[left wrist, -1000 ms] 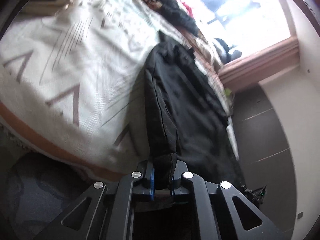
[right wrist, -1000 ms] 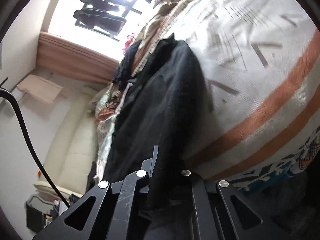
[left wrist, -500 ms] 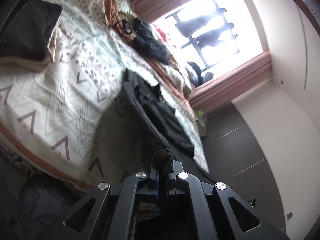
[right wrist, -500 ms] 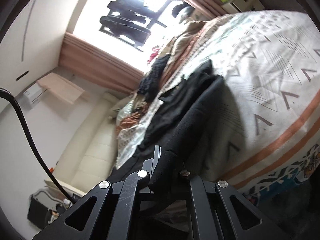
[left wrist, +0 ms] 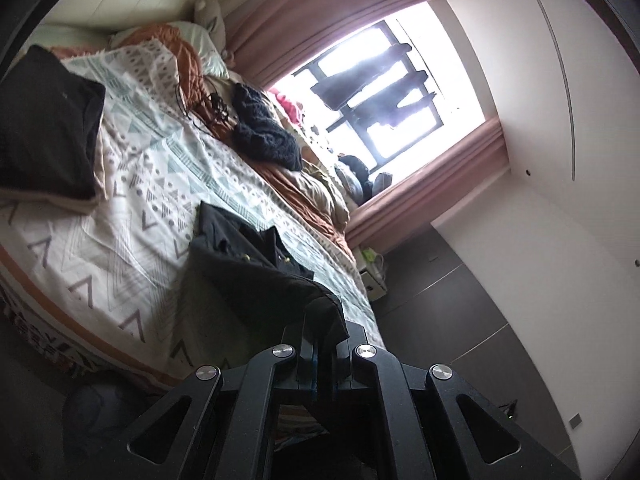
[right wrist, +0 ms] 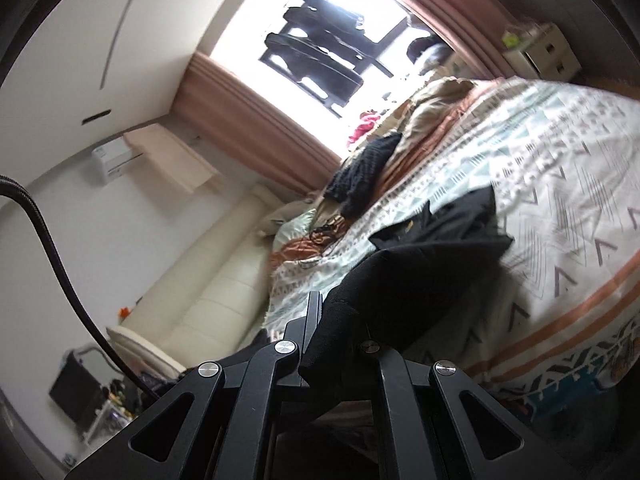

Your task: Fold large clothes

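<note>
The black coat (left wrist: 256, 276) has its near end lifted off the patterned bedspread (left wrist: 132, 216), far end lying flat. Left gripper (left wrist: 324, 354) and right gripper (right wrist: 332, 344) each pinch a corner. Fold barely begun, I'd say; carrying it over is left.

Daylight is pouring through a window (left wrist: 384, 80) framed by pink curtains (left wrist: 432, 184), lighting white walls (left wrist: 560, 160), a patterned bedspread (left wrist: 132, 208) and a cream sofa (right wrist: 208, 300).
</note>
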Available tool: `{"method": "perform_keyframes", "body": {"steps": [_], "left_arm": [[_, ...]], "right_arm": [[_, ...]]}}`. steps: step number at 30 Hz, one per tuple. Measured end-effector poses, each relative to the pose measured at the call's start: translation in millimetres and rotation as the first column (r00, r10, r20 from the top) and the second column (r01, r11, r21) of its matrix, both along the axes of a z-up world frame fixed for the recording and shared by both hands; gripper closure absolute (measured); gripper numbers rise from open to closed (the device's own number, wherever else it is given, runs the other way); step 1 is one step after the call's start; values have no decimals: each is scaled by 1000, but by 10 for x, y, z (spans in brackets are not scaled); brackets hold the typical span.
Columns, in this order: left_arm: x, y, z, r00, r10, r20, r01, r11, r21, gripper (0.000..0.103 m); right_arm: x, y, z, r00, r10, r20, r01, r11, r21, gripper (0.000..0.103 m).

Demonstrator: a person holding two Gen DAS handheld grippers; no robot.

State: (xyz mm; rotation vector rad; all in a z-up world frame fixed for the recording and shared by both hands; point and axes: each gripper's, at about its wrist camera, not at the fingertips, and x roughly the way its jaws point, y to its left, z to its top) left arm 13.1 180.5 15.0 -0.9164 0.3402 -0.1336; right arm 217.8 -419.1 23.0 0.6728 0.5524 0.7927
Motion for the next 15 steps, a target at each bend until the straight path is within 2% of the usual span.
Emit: {"method": "perform_keyframes", "body": {"steps": [3, 9, 15], "left_arm": [[159, 33, 108, 1000, -2, 0, 2, 1000, 12, 100], [675, 205, 379, 1000, 4, 14, -5, 999, 34, 100], [1327, 386, 619, 1000, 18, 4, -18, 998, 55, 100]], "right_arm": [[59, 43, 86, 1000, 0, 14, 0, 1000, -27, 98], [462, 187, 384, 999, -1, 46, 5, 996, -87, 98], [1113, 412, 729, 998, -17, 67, 27, 990, -140, 98]]}}
